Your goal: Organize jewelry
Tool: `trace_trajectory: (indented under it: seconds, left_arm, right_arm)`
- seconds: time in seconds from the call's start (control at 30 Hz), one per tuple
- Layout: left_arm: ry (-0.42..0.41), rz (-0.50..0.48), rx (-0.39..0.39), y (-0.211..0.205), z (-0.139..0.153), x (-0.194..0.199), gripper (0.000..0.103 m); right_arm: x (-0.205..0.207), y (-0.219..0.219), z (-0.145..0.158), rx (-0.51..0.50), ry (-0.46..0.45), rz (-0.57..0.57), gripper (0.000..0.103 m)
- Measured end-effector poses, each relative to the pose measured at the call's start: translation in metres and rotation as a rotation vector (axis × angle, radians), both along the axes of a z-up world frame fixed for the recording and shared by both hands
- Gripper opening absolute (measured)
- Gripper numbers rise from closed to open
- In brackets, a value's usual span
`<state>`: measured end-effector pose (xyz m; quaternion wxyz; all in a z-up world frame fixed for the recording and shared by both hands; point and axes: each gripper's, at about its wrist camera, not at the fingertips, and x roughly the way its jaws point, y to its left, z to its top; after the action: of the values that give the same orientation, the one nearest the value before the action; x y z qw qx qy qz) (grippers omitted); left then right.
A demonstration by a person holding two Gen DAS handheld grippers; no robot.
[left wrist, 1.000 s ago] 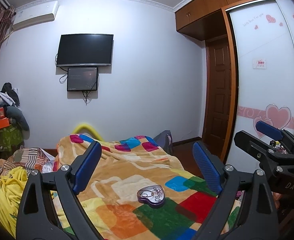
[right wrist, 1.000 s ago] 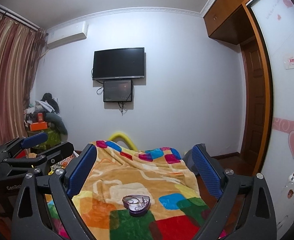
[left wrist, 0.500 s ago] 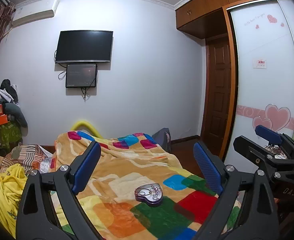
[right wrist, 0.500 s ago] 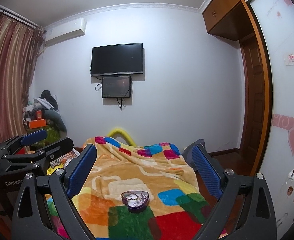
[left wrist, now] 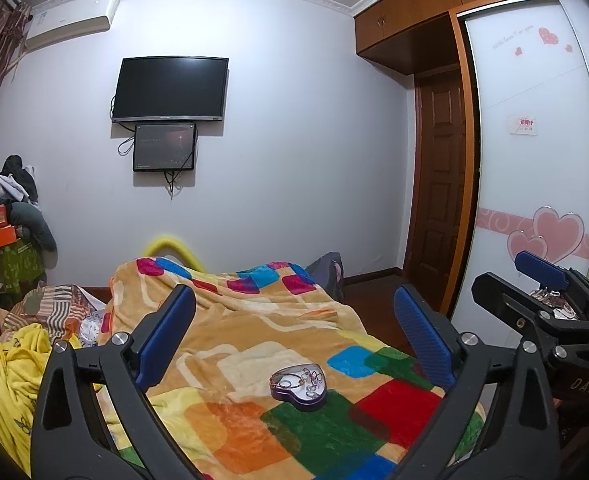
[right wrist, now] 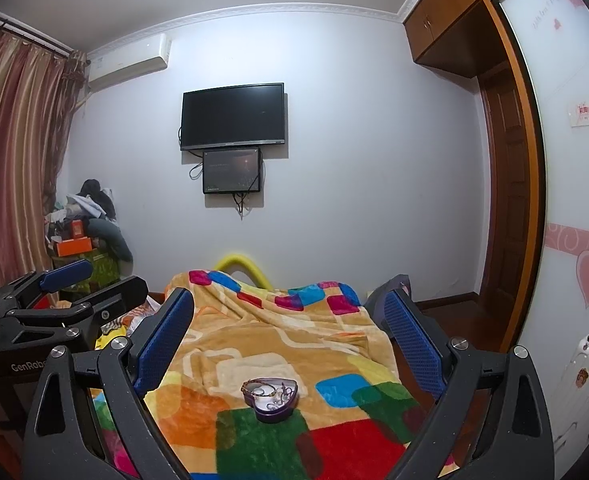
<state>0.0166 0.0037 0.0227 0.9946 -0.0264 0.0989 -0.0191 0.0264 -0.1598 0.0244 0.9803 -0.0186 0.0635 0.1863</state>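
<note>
Here, from the left wrist, the left hand-held gripper (left wrist: 294, 340) hangs spread wide over the blanket (left wrist: 254, 320), heart-shaped jewelry box (left wrist: 298, 386) lying ahead between its fingers. From the right wrist, the right hand-held gripper (right wrist: 288, 344) gapes likewise above the same box (right wrist: 270, 398).

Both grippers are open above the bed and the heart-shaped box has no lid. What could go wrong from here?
1. The heart-shaped jewelry box sits on a soft, wrinkled blanket; a push from the left gripper or right gripper could tip it.
2. The loose jewelry inside looks tangled, so lifting one piece may drag others out onto the blanket.
</note>
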Motion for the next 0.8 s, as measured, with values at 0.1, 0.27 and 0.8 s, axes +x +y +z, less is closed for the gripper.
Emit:
trace_trajectory:
  seconds: [0.1, 0.27, 0.8]
  left_arm:
    - [-0.001, 0.001, 0.0, 0.0, 0.0, 0.0001, 0.1]
    - [0.0, 0.0, 0.0, -0.0001, 0.0001, 0.0007, 0.101]
    - [0.003, -0.004, -0.007, 0.0006, -0.0011, 0.0016, 0.102]
  right_arm:
    - [0.0002, -0.0006, -0.0008, 0.001, -0.002, -0.002, 0.095]
    - [-0.0006, -0.0022, -0.0009, 0.006, -0.001, -0.001, 0.095]
    - [-0.0019, -0.0027, -0.0022, 0.009, 0.005, 0.001, 0.095]
